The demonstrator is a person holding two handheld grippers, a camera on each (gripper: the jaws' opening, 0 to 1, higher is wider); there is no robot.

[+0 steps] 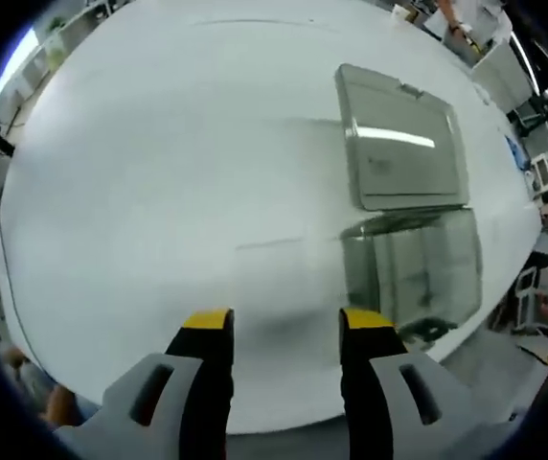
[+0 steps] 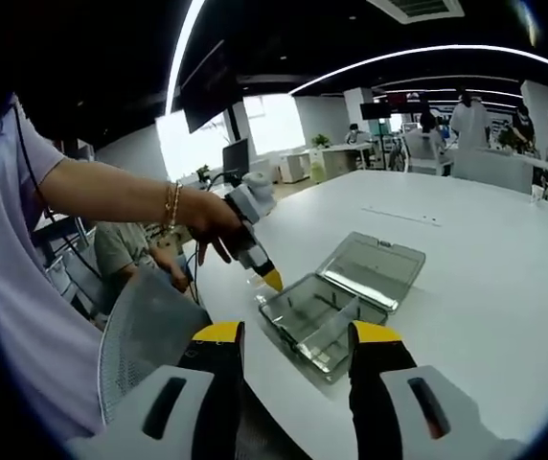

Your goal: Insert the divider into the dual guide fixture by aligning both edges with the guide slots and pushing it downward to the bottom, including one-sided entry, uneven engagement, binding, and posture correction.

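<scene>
Clear plastic compartment box [image 2: 324, 321] — the guide fixture — rests on the white worktop [image 2: 485, 259] near its edge, with its hinged transparent lid [image 2: 375, 268] laid open flat behind it. A clear divider panel [image 2: 336, 319] stands inside the box, running across the tray; whether it sits fully down cannot be told. In the left gripper view the same box [image 1: 413, 273] and open lid [image 1: 399, 144] lie to the right on the worktop [image 1: 178, 192].

Left tongs [image 1: 285, 331] — yellow-tipped, jaws parted, holding nothing, above bare worktop. In the right gripper view they [image 2: 266, 275] hang just beside the box's near corner, held in a person's hand [image 2: 212, 225] with a bracelet at the wrist.

Right tongs [image 2: 290, 345] — jaws parted, empty, apart from the box.

A seated person [image 2: 135, 249] is beyond the worktop edge.
</scene>
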